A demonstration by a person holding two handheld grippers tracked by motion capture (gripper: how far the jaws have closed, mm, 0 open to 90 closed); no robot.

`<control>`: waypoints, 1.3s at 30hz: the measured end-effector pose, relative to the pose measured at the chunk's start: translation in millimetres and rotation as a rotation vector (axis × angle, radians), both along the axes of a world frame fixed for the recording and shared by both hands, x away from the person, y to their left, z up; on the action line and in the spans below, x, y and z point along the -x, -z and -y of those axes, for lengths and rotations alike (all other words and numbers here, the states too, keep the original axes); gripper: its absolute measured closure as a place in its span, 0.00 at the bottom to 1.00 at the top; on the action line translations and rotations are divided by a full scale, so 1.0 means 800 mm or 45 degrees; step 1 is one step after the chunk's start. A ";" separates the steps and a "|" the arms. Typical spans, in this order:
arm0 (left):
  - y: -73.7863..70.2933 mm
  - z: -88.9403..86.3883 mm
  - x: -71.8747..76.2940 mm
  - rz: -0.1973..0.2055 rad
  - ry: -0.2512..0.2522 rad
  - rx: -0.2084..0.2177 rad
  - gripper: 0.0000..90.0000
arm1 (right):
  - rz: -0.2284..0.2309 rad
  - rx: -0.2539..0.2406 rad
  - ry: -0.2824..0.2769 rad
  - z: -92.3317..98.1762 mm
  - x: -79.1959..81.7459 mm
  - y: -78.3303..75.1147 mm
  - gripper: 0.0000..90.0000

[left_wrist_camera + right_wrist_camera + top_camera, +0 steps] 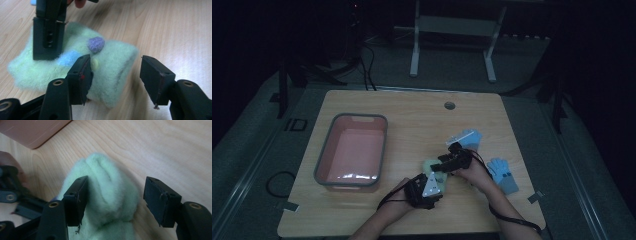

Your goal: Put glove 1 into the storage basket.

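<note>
Near the worktop's (362, 102) front edge, I see a fuzzy pale-green sock (110, 65) with purple, blue and yellow dots lying flat. My left gripper (116, 75) and right gripper (116, 200) straddle it, jaws apart.

Both forearms come in over the desk's near edge and meet close together a little right of its middle. The left hand (399, 197) holds the left gripper (116, 72) low over the desk, its grey plate facing up; its jaws stand apart, with one pad against soft fabric and the other clear of it. The right hand (474, 172) holds the right gripper (116, 195) just beyond the left one, angled toward the desk's left side. Its jaws also stand apart, with the left pad touching fabric and the right one free.
</note>
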State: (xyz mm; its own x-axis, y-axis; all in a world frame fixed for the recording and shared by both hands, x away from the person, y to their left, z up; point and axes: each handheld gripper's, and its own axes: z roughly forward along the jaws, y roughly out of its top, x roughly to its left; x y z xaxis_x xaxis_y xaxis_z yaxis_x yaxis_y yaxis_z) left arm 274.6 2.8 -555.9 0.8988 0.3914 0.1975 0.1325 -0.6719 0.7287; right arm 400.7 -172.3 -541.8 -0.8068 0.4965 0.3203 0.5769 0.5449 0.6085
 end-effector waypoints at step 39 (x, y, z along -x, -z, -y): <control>-0.094 -0.046 0.012 0.155 -0.082 -0.234 0.82 | 0.045 -0.097 -0.088 -0.057 0.019 -0.093 0.77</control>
